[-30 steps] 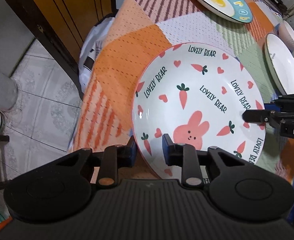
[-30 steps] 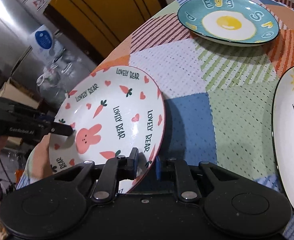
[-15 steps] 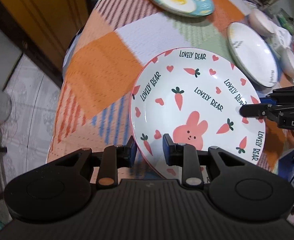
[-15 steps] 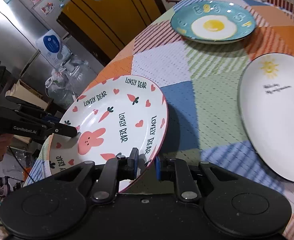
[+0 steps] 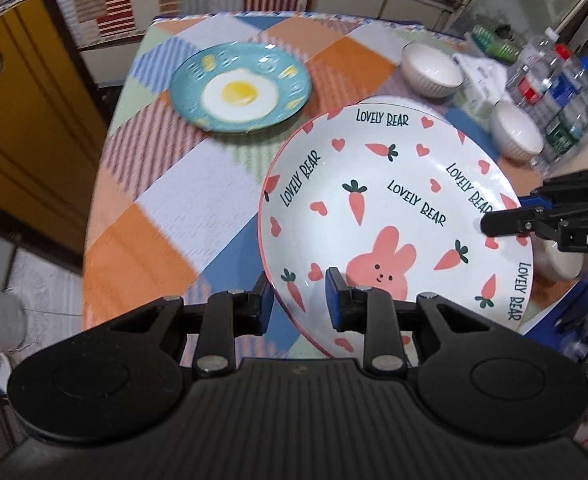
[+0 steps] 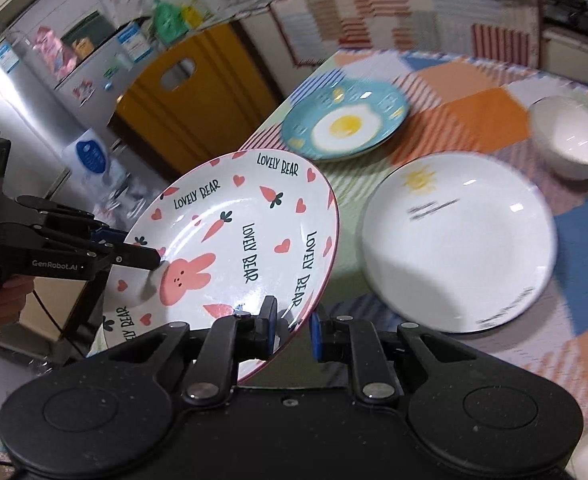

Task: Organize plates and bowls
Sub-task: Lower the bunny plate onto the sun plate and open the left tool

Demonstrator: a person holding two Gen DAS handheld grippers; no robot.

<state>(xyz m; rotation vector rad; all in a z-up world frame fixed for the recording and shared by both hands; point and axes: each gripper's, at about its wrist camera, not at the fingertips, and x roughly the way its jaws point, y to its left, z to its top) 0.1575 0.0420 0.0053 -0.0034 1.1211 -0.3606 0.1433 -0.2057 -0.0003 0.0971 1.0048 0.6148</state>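
bunny plate (image 5: 394,216) held up off the table (image 5: 182,208), tilted, clamped at two spots on the rim: left gripper (image 5: 299,300) pinching the near edge, one finger under and one on the face beside the bunny; right gripper (image 6: 292,326) closed on the opposite edge the same way. gripped from both sides probably because a wide glazed plate would pivot or slip in a single pinch. carried above the patchwork cloth, near the white sun plate (image 6: 458,240), likely as the bottom of a stack; judged early in the task, nothing stacked yet. egg plate (image 5: 240,86) lying flat further back, two white bowls (image 5: 432,70) on the far right side, apart from each other, bottles (image 5: 554,92) beyond. looks white and glossy with a thin pink rim, shallow well, pink bunny off centre, orange carrots, small hearts, "lovely bear" printed several times. clean, no chips visible. background blurred, so finer detail of the far dishes hard to tell
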